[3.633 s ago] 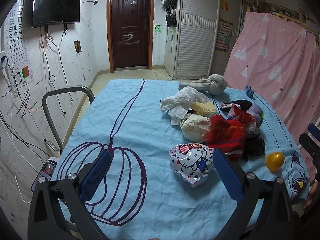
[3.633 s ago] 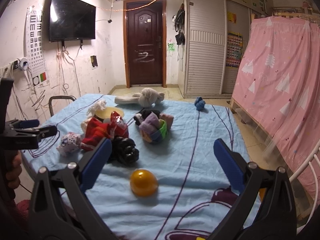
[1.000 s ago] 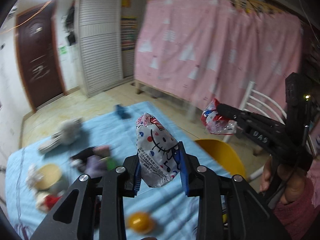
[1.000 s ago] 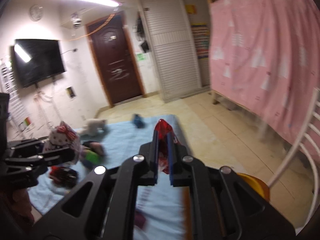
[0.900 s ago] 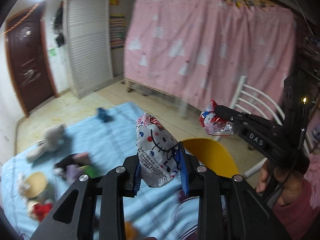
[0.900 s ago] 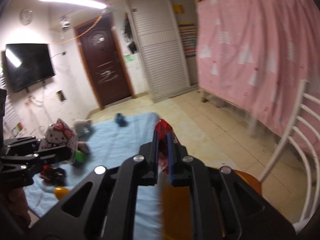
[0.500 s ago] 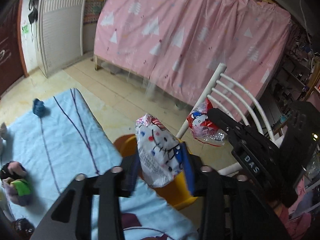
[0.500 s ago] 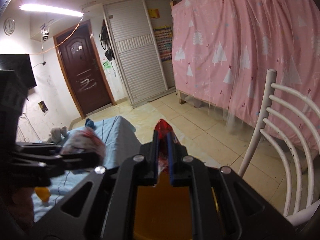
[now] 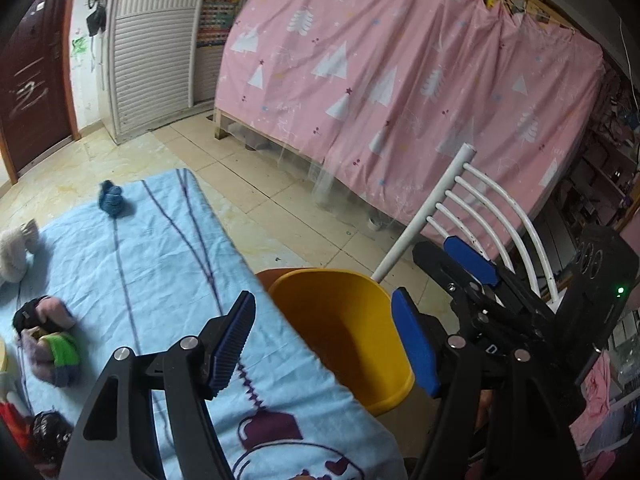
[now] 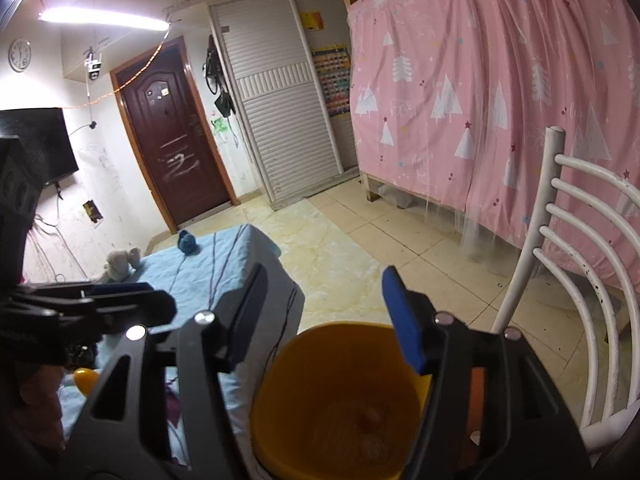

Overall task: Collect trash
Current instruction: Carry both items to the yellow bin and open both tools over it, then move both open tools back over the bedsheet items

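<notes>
Both of your grippers hang over the yellow bin (image 10: 340,404), and both sets of jaws are opening with nothing between them. In its own view your right gripper (image 10: 324,314) sits right above the bin's mouth; something pale and blurred lies at the bottom, too soft in focus to name. Your left gripper (image 9: 324,340) straddles the near rim, with the bin just past the edge of the blue sheet (image 9: 160,264).

The trash left to collect lies back on that sheet. At the left edge of the left wrist view you have a black crumpled piece (image 9: 50,434) nearest, then a purple and green bundle (image 9: 52,350), and farther off a small blue lump (image 9: 110,198) and a grey-white bundle (image 9: 16,248). The right wrist view also shows a yellow ball (image 10: 85,378), partly hidden behind the left gripper. The bundles look soft and light, so they should crush under the pads; pinch a raised fold near the middle rather than a loose tail. The ball looks smooth and hard, likely to roll or slip, so close across its widest part.

For room, mind 2 things: the white chair back (image 10: 576,264) stands just beside the bin on your right, and the sheet's edge touches the bin on your left. Beyond, the tiled floor (image 10: 360,248) is open up to the pink curtain (image 10: 500,80).
</notes>
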`<state>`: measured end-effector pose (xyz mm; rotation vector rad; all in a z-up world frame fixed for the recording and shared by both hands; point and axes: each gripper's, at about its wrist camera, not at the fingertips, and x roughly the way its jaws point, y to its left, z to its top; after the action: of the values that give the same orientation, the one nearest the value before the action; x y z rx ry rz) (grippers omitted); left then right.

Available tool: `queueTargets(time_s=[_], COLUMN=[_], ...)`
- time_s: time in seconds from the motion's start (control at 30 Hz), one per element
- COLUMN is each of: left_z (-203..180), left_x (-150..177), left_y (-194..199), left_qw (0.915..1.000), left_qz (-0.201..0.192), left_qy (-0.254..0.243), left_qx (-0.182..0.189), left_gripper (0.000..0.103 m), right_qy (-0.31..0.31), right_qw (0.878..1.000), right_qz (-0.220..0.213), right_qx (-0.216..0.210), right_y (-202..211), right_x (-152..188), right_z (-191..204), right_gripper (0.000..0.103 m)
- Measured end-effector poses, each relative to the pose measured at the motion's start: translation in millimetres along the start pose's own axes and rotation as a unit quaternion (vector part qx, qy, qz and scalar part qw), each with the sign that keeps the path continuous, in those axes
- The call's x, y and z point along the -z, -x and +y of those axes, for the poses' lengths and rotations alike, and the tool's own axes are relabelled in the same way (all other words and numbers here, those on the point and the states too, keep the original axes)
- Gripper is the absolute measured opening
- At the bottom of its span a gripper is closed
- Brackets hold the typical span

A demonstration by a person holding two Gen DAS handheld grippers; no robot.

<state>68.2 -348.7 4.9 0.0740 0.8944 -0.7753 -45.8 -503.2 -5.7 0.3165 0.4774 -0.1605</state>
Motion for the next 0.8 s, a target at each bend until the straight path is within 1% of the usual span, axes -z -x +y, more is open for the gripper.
queueTargets(time_s=[0.3, 0.57, 0.8], left_z=[24.4, 53.7, 86.2], left_x=[5.1, 15.4, 29.9], left_y=[40.6, 72.7, 105.9], left_qw=[0.9990, 0.9964, 0.9900], left_qz=[-0.034, -0.057, -0.077], left_qy=[0.025, 0.052, 0.079], left_qx=[-0.013, -0.034, -0.087], left_gripper=[0.062, 0.062, 0.062], right_qy=[0.025, 0.052, 0.078], right_qw=[0.999, 0.997, 0.992], right_qz=[0.009, 0.021, 0.035], right_qx=[-0.024, -0.057, -0.091], right_y=[-6.0, -13.0, -18.2], right_x=[1.0, 4.5, 11.0], right_z=[34.3, 75.2, 114.1], right_gripper=[0.060, 0.062, 0.065])
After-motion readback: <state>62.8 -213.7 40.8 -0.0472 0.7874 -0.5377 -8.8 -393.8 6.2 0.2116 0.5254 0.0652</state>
